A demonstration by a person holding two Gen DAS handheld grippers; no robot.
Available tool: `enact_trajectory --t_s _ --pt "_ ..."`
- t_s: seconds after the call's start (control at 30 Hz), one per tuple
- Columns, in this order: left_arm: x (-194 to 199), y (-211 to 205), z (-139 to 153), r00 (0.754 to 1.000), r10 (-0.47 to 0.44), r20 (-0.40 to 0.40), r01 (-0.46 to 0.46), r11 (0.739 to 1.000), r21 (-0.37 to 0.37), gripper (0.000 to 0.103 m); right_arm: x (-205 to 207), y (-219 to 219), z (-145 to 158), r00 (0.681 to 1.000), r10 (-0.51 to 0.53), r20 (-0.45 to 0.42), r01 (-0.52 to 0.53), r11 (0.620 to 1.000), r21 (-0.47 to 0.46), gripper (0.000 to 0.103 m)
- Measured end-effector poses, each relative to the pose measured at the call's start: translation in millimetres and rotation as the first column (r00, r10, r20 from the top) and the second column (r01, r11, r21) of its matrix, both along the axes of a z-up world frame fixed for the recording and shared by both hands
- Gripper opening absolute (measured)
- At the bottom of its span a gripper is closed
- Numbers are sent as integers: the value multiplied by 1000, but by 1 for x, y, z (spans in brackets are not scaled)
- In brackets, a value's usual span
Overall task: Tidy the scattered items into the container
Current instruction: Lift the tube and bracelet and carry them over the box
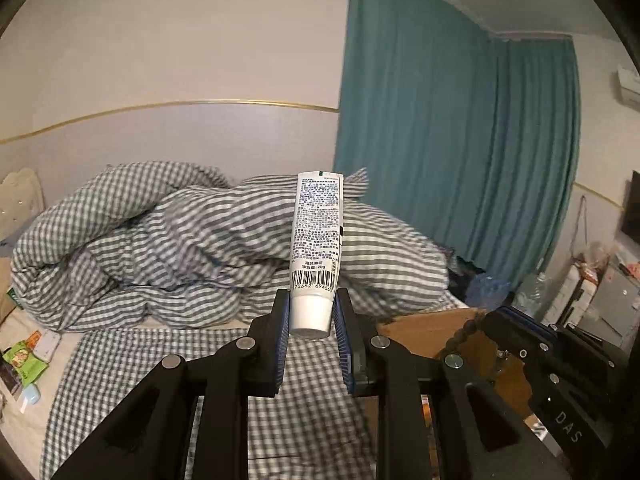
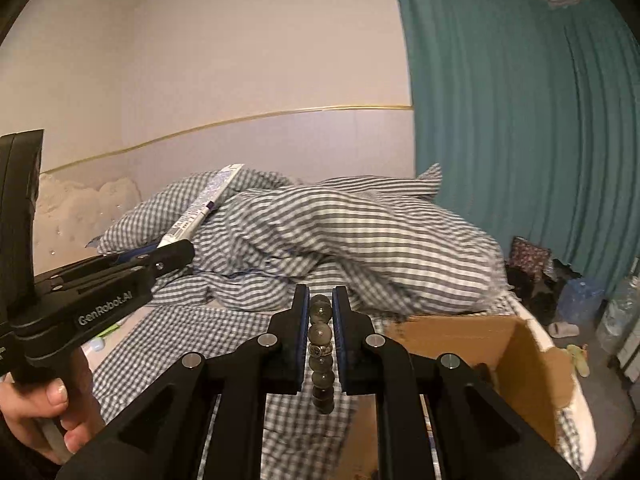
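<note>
A checked duvet [image 1: 168,236] lies heaped behind the box [image 2: 520,360]. The left gripper [image 1: 311,320], marked "GenRobot.AI", clamps a tube [image 1: 316,236] upright, barcode showing. The right gripper [image 2: 321,332] pinches a bead bracelet [image 2: 321,356] near the box.

You face a pale wall with gold trim [image 1: 168,106]; teal pleated curtains [image 1: 460,140] hang at two o'clock above a rumpled gingham duvet [image 1: 160,248].

Wrist views, low, facing bed [image 1: 120,340]
</note>
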State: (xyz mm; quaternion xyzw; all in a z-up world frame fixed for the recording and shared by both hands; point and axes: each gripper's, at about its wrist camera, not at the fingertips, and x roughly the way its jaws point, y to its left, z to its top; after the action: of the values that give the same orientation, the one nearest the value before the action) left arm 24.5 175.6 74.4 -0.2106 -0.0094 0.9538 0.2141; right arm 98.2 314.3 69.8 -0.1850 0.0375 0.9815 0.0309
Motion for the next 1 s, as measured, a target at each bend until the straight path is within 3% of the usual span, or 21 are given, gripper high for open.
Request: enact_trajectory --t_s 0.4,1.0 --pt "13 66 -2 995 -98 13 98 995 -2 21 30 80 -4 989 -141 40 142 990 -10 11" --pt "-2 170 -63 975 -185 125 196 977 -83 21 19 179 -90 953 -208 222 233 968 -91 12"
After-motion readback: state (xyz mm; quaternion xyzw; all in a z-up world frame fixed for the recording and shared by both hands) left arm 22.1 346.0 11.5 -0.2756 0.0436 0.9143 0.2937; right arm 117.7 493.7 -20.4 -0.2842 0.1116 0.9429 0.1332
